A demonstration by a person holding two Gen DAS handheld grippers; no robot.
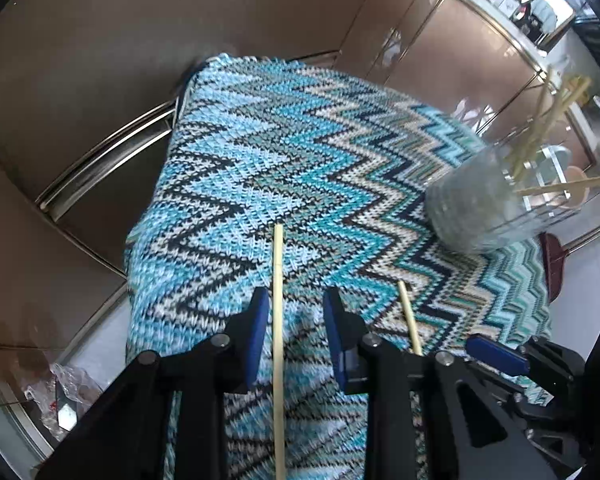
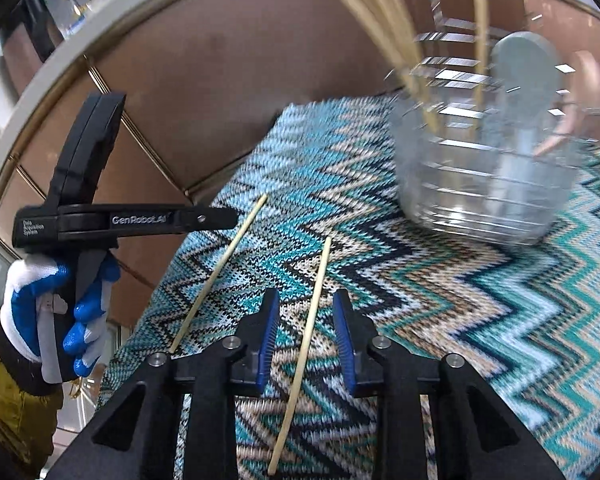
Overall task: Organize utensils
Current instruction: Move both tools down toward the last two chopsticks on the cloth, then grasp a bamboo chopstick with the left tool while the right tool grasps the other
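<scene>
- Zigzag-knit cloth [image 1: 300,168] covers the table; clear holder [image 1: 480,208] of chopsticks stands at its far right.
- Left wrist view: your left gripper [image 1: 296,332] straddles one chopstick [image 1: 278,320], fingers apart, not pinching. Second stick lies nearer the holder.
- Right wrist view: right gripper [image 2: 306,340] likewise straddles its chopstick [image 2: 312,320], unclamped. Pick-up step; next, close fully, then lift toward the holder.

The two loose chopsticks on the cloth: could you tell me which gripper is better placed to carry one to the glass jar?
Probably right. Each gripper straddles a chopstick, but the right gripper with its chopstick lies nearer the glass jar than the left gripper.
</scene>
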